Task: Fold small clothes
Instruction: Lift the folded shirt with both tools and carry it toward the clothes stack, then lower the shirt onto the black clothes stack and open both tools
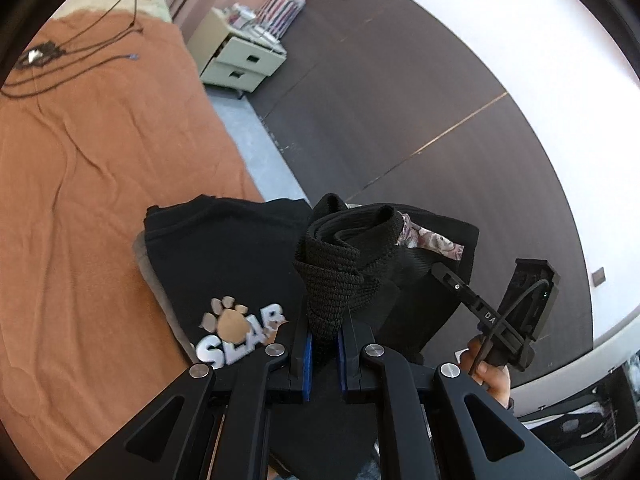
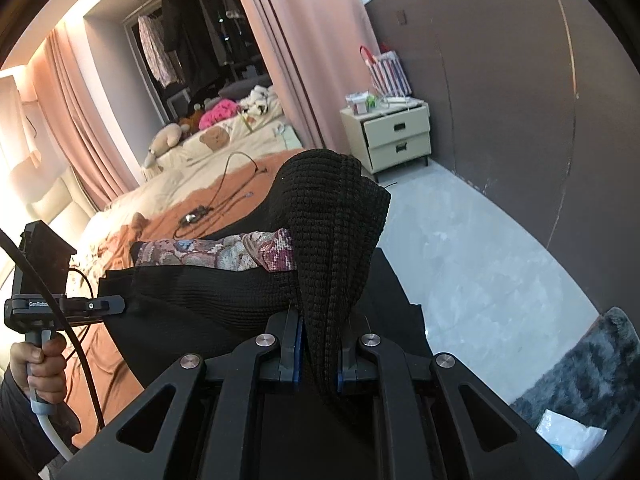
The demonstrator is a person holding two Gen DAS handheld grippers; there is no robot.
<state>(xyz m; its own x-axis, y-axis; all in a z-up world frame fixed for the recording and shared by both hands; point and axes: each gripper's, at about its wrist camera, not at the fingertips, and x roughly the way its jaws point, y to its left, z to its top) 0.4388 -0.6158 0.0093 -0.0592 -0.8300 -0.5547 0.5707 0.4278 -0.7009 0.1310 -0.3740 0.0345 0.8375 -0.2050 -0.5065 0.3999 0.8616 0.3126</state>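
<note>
A black knit garment (image 1: pixel 336 272) with a floral patterned inner part (image 1: pixel 430 240) hangs between both grippers, held up above the edge of the bed. My left gripper (image 1: pixel 325 350) is shut on one bunched knit end. My right gripper (image 2: pixel 319 354) is shut on the other bunched end (image 2: pixel 332 232); the floral part (image 2: pixel 224 250) stretches leftward from it. A folded black shirt with an "SLAB" paw print (image 1: pixel 240 322) lies on the orange bedspread (image 1: pixel 88 184), on top of a grey garment (image 1: pixel 154 276).
Black cables (image 1: pixel 76 48) lie on the far bedspread. A cream nightstand (image 1: pixel 240 60) with a striped bag stands by the dark wall. Grey floor (image 2: pixel 460 240) runs beside the bed, with a dark furry rug (image 2: pixel 592 364). The other handheld unit shows in each view (image 1: pixel 516 320) (image 2: pixel 44 280).
</note>
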